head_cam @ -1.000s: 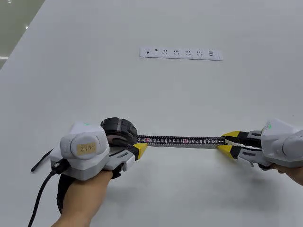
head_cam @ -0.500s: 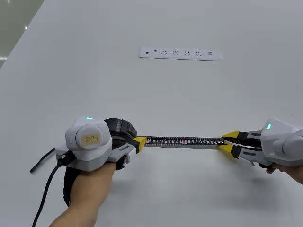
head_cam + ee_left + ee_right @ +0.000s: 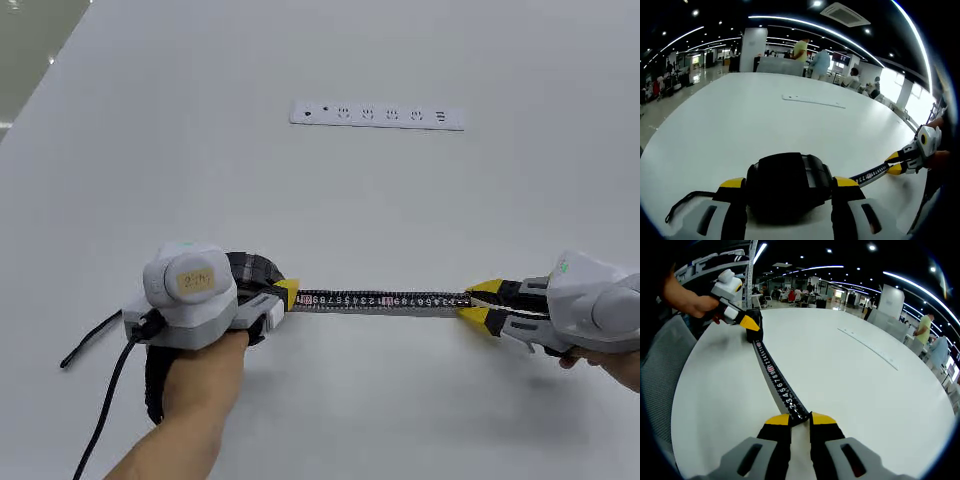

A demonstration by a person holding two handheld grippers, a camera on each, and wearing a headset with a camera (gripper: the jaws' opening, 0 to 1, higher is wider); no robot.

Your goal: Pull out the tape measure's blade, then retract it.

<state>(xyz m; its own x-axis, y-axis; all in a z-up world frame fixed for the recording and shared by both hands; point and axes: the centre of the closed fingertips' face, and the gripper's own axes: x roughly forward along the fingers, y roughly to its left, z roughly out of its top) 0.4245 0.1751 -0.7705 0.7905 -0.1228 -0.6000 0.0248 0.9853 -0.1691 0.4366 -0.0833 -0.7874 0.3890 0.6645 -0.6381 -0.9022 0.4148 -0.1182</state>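
While its case (image 3: 258,272) is black, the blade (image 3: 380,299) bears pale numerals.

Tape measure case (image 3: 256,272): black, rounded, ribbed. It sits at the near left, clamped between the yellow-tipped jaws of the left gripper (image 3: 789,182). Blade (image 3: 380,299): dark with pale numerals and one red mark near the case. It is drawn out straight to the right, lying flat-side up along the white tabletop (image 3: 350,200). Its tip is pinched at the near right in the right gripper (image 3: 800,419).
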